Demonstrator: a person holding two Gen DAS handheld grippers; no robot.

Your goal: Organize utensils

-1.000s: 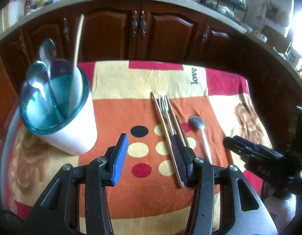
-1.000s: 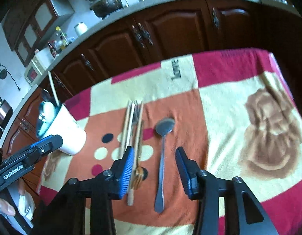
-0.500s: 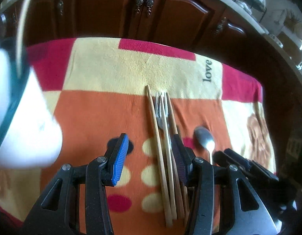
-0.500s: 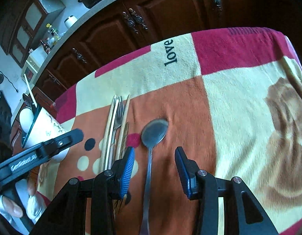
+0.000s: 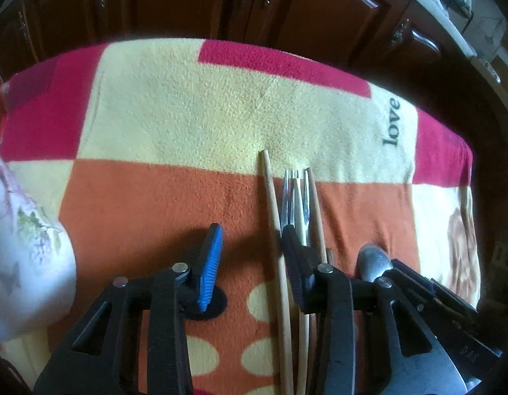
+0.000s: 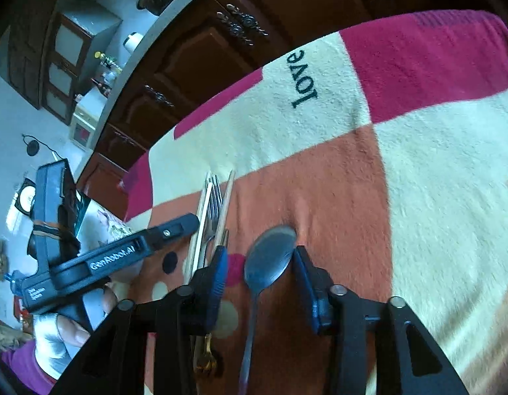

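1. Evidently, the right gripper (image 6: pixel 259 281) gapes wide astride the metal spoon (image 6: pixel 268 261) lying flat on the blanket (image 6: pixel 435 171): thin, stiff, slippery; best pinched across the neck.
2. Left of it, the left gripper (image 5: pixel 250 265) stands wide over the chopsticks (image 5: pixel 273 210) and fork (image 5: pixel 288 197): light, prone to roll.

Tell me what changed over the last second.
Both tools moved forward and down toward the blanket. The right tool now straddles the metal spoon, jaws open; the left tool straddles a wooden chopstick, also open. Nothing gripped yet. The steel fork and blanket stayed put.
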